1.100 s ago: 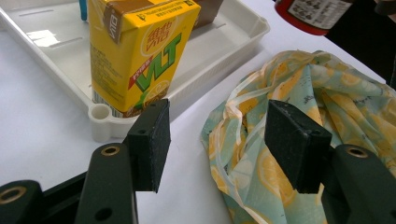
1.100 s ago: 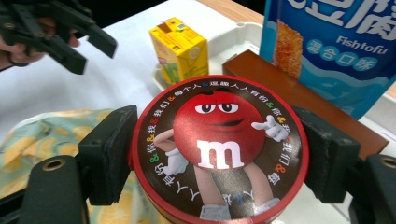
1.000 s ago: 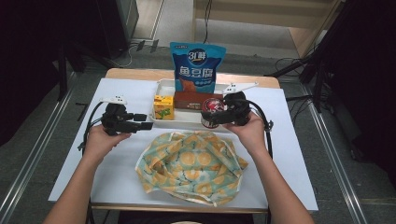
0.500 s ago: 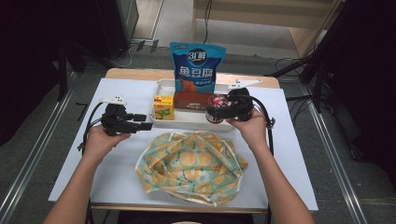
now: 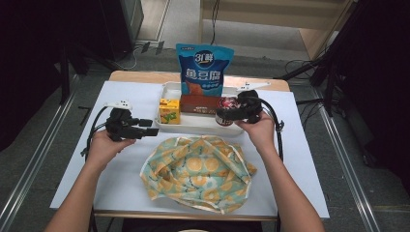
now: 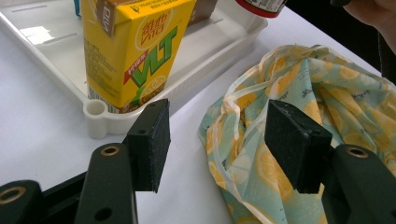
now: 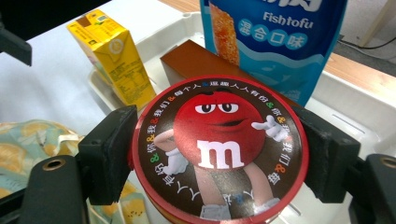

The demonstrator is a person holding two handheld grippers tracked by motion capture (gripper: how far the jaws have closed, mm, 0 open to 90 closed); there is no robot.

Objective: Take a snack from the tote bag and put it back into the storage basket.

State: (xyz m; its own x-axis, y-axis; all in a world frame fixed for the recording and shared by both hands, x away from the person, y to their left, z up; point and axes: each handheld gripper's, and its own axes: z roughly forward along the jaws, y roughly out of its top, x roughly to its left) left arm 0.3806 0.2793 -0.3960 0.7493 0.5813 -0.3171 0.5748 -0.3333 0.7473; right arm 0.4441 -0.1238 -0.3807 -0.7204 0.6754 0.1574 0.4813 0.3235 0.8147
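The right tongs (image 7: 219,154) pinch a round candy tub (image 7: 219,149) from both sides, at the front right of the white tray (image 5: 193,123); it may be lifted a bit, hard to say. The left tongs (image 6: 217,140) are spread wide with nothing between them, near the lemon cloth (image 5: 198,171) on the worktop (image 5: 72,174).

Count on the table: six kinds, mostly singles.
One white tray (image 5: 167,91), one yellow drink carton (image 5: 169,110), one brown box (image 5: 198,103), one blue snack bag (image 5: 204,70), one round candy tub (image 7: 219,149), one lemon-print cloth bag (image 5: 198,171); two grippers.
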